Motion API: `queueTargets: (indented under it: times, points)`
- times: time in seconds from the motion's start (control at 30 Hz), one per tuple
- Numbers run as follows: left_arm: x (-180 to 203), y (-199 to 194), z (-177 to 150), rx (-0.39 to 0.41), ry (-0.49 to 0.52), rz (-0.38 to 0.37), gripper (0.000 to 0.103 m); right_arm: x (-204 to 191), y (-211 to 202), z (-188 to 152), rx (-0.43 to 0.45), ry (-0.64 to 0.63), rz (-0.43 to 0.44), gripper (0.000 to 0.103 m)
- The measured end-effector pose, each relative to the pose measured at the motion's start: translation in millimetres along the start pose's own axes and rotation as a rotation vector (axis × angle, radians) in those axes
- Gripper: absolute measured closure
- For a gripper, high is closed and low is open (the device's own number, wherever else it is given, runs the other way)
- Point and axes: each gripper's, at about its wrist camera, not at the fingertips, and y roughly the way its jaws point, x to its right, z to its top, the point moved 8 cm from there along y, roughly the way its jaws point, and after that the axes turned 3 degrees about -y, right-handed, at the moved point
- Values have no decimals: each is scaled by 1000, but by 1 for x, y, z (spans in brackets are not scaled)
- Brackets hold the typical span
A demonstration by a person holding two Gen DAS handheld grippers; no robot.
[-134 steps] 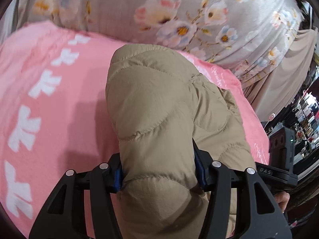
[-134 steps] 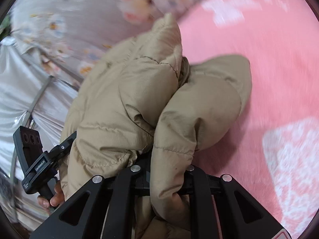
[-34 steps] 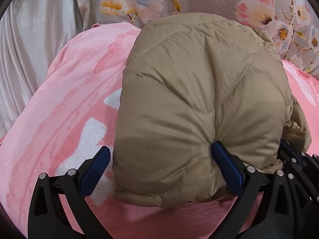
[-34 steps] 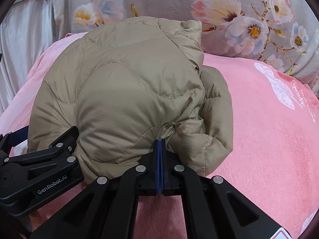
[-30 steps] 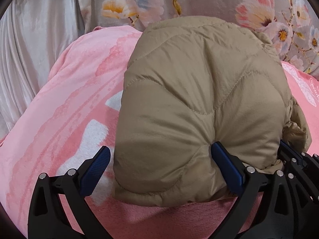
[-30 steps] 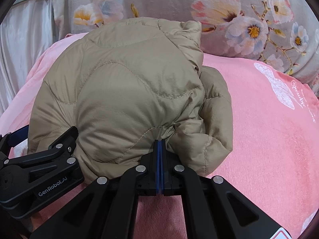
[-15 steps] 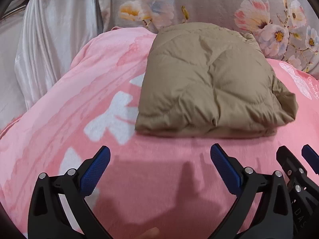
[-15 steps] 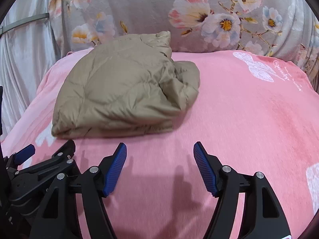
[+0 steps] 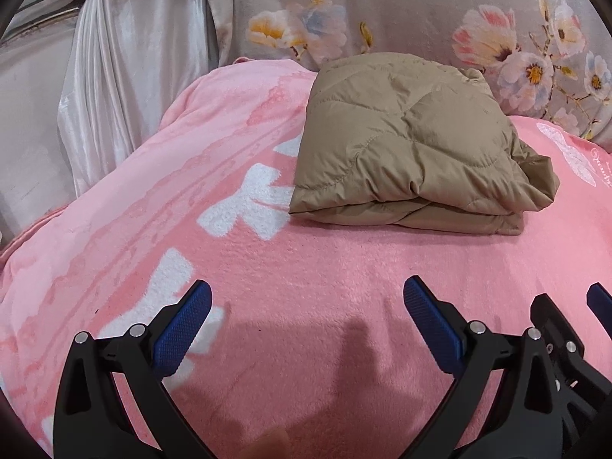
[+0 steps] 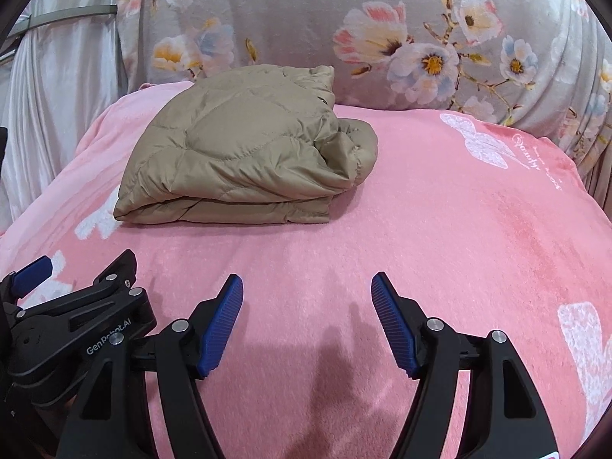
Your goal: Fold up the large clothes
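Pink blanket (image 9: 306, 287) is spread before a floral cushion (image 10: 344, 19); the folded tan jacket (image 9: 409, 145) is laid near it. Left gripper (image 9: 306, 306) and right gripper (image 10: 308, 306) are held low, released, side by side, apart from the jacket.

We see the folded jacket (image 9: 413, 145) lying on the blanket (image 9: 306, 267), toward its far end, just before the flowered cloth (image 9: 401, 19) that rises behind it. A curtain (image 9: 126, 76) hangs to the left, beyond the blanket's edge. Our left gripper (image 9: 306, 306) sits over the near part of the blanket, well apart from the jacket, its jaws spread with only blanket between them. Our right gripper (image 10: 308, 306) sits just beside it on the right, likewise spread over the blanket; from there the jacket (image 10: 244, 153) lies ahead and to the left.
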Motion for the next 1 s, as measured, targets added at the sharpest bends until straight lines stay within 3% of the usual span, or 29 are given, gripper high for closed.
queueTargets:
  times: [1.0]
  points:
    - [-3, -2, 1, 7, -2, 19, 5, -2, -3, -1, 6, -15, -24, 35]
